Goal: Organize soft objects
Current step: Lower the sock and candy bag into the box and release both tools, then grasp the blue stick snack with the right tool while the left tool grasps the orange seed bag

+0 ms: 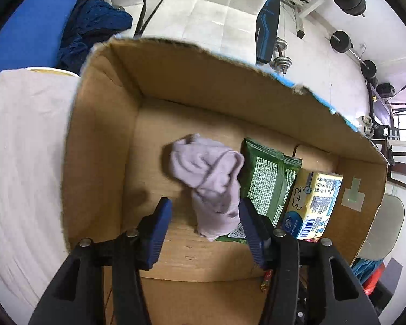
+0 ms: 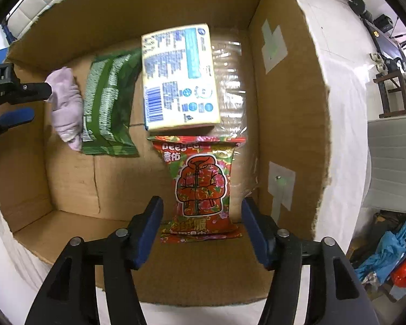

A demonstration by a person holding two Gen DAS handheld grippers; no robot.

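An open cardboard box (image 1: 100, 140) (image 2: 287, 108) holds the items. A pale lilac sock (image 1: 205, 181) (image 2: 65, 105) lies crumpled on its floor against a green packet (image 1: 268, 181) (image 2: 108, 105). Beside that stands a yellow tissue pack (image 1: 314, 203) (image 2: 178, 78). My left gripper (image 1: 205, 216) (image 2: 32, 103) is open. The sock's near end sits between its fingertips, close by the right one and clear of the left. My right gripper (image 2: 201, 211) is open, pointing straight down. A red floral packet (image 2: 200, 187) lies flat between its fingertips, with a gap on each side.
The box sits on a white cloth-covered surface (image 1: 21, 162). Clear plastic film (image 2: 230, 81) lies in the box's right corner. A blue mat (image 1: 27, 35), a dark blue garment (image 1: 94, 24), white padded seats (image 1: 216, 8) and barbell weights (image 1: 349, 0) lie beyond. Blue and orange bags (image 2: 392, 254) are on the floor.
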